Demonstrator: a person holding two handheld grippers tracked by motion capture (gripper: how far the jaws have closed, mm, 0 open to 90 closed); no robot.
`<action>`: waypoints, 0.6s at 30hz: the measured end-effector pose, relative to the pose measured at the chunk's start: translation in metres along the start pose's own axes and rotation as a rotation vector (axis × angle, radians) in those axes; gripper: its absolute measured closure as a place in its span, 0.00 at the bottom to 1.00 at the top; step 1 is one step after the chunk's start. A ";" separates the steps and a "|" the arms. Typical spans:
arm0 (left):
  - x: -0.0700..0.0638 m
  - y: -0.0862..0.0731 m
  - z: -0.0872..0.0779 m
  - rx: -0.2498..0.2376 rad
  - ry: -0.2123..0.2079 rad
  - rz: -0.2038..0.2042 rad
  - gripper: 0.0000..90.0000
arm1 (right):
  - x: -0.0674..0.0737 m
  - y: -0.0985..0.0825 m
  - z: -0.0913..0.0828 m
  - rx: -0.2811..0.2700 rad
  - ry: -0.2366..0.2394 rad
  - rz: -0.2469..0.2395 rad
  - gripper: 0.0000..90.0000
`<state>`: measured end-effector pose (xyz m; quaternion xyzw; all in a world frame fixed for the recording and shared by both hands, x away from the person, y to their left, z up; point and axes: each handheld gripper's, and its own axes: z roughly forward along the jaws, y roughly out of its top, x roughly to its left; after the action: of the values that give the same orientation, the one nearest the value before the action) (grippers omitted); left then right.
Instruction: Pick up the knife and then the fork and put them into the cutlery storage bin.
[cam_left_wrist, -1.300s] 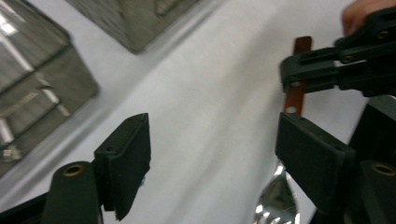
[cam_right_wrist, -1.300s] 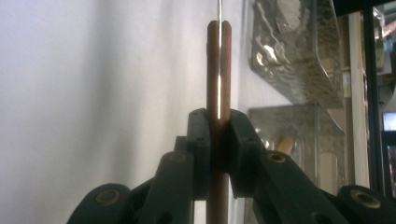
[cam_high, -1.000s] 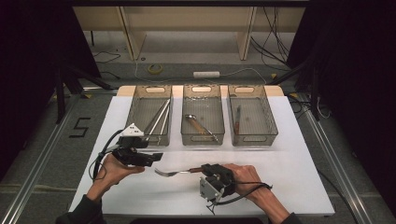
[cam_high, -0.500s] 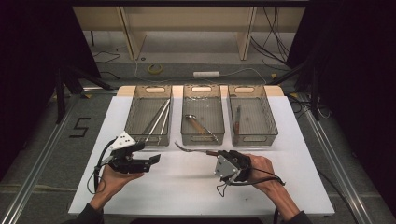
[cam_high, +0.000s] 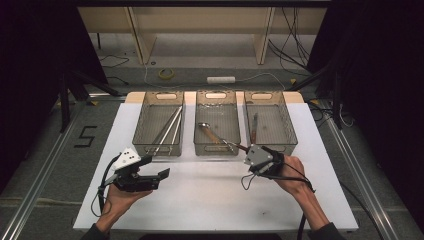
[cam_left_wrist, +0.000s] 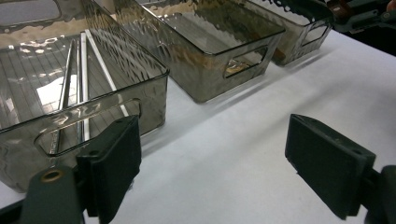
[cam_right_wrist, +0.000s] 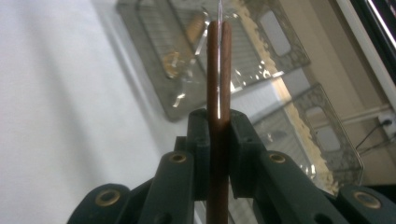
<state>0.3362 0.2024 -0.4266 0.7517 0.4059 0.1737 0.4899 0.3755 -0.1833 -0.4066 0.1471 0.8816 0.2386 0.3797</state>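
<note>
Three clear bins (cam_high: 159, 131) stood in a row. The right gripper (cam_right_wrist: 218, 122) pinched one wooden-handled utensil (cam_right_wrist: 219, 70). The left gripper (cam_left_wrist: 212, 163), just opening, was spread and held nothing.

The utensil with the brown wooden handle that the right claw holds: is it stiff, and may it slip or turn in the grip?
Probably stiff: the utensil juts straight from the right claw without sagging. It may pivot, since the pads pinch only a short stretch of the handle. The glossy wood looks rather slippery.

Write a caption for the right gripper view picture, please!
Right gripper clamps a wooden-handled utensil, pointing it toward the clear bins on the white table.
</note>
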 end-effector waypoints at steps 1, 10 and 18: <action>-0.001 0.000 0.000 0.001 0.001 0.006 0.20 | -0.005 -0.001 0.000 0.002 -0.002 0.021 0.91; -0.003 -0.003 -0.002 0.001 0.002 0.012 0.19 | -0.046 -0.014 0.008 0.075 -0.054 0.138 0.91; -0.004 -0.002 -0.004 -0.020 0.009 0.015 0.19 | -0.075 -0.019 0.028 0.179 -0.056 0.247 0.91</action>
<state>0.3305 0.2016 -0.4260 0.7490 0.4007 0.1847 0.4943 0.4447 -0.2236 -0.3884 0.2942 0.8636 0.1996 0.3574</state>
